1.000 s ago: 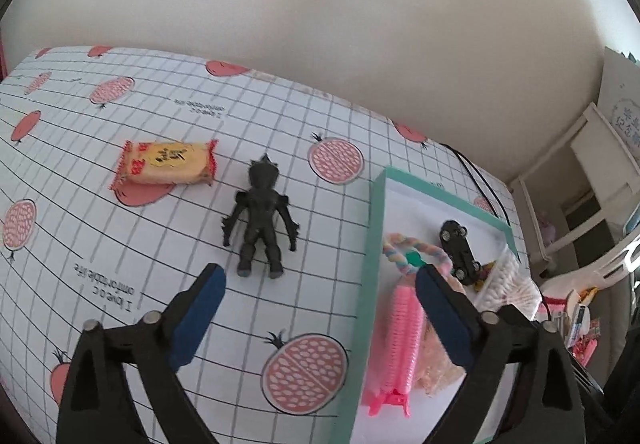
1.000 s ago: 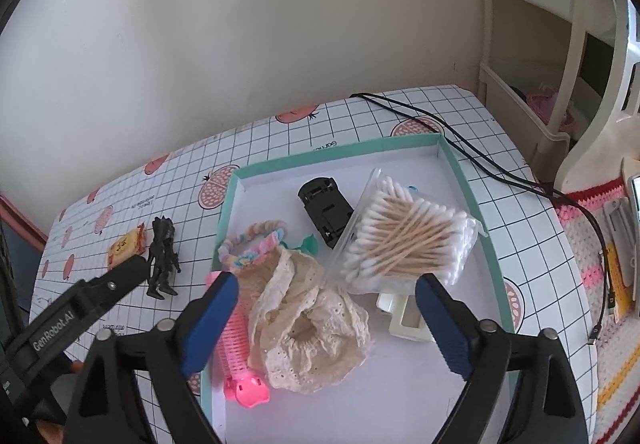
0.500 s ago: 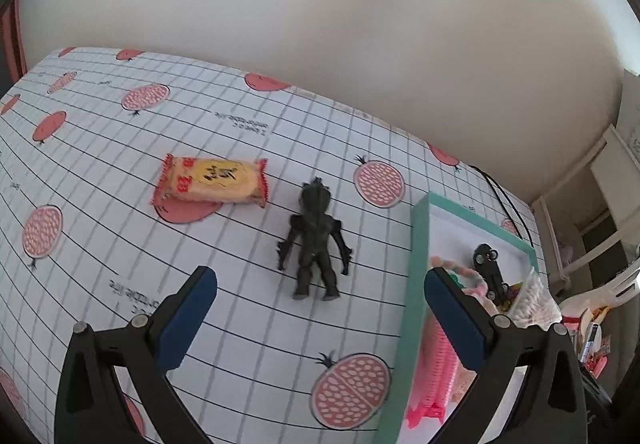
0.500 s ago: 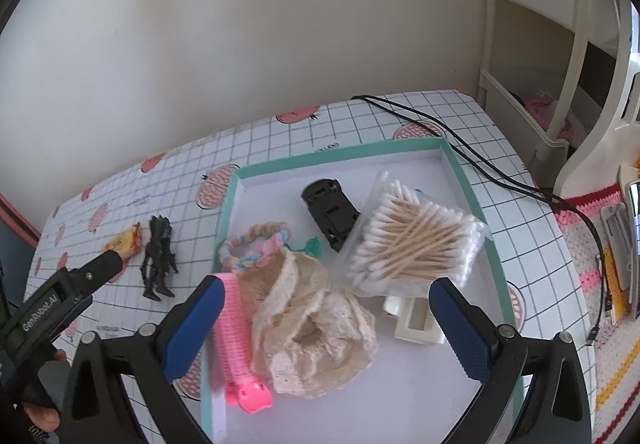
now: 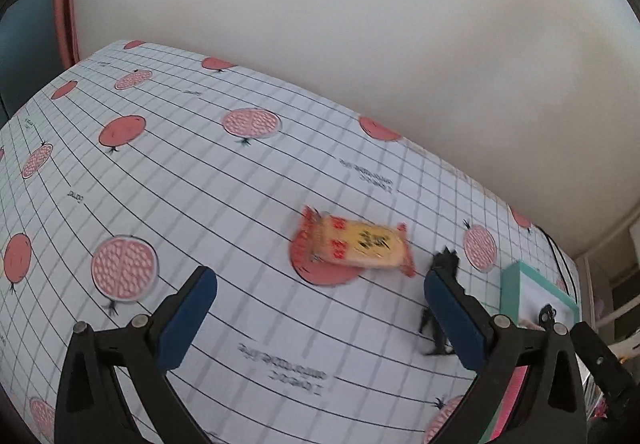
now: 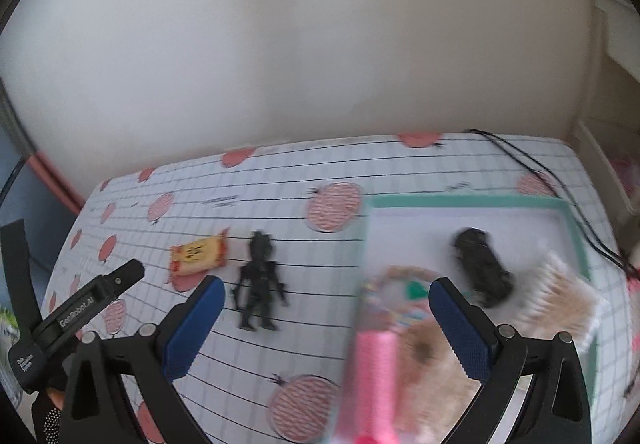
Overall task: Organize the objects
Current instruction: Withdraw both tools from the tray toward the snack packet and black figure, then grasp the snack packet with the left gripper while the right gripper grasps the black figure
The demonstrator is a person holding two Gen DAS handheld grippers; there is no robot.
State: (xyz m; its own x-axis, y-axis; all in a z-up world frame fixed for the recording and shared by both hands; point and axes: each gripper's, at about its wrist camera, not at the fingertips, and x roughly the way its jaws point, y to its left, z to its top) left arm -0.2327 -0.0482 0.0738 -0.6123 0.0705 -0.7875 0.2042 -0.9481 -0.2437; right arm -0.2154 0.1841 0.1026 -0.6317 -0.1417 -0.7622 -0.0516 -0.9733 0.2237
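Objects lie partly on the pomegranate-print tablecloth and partly in the teal-rimmed tray, and both cameras have swung left across the table since a second ago. In the left wrist view the tray, then filling the lower right, is now a sliver at the right edge, while the yellow snack packet has come from the upper left to the centre, resting on a red printed fruit. In the right wrist view the tray contents have slid right and blurred: cream lace cloth, cotton swab box, pink hair roller, black toy car. The black figurine lies on the cloth beside the packet. The left gripper stands spread and empty, as does the right gripper. Readable writing: "GenRobot.AI" on the left gripper's body; the packet's red and black characters are too blurred.
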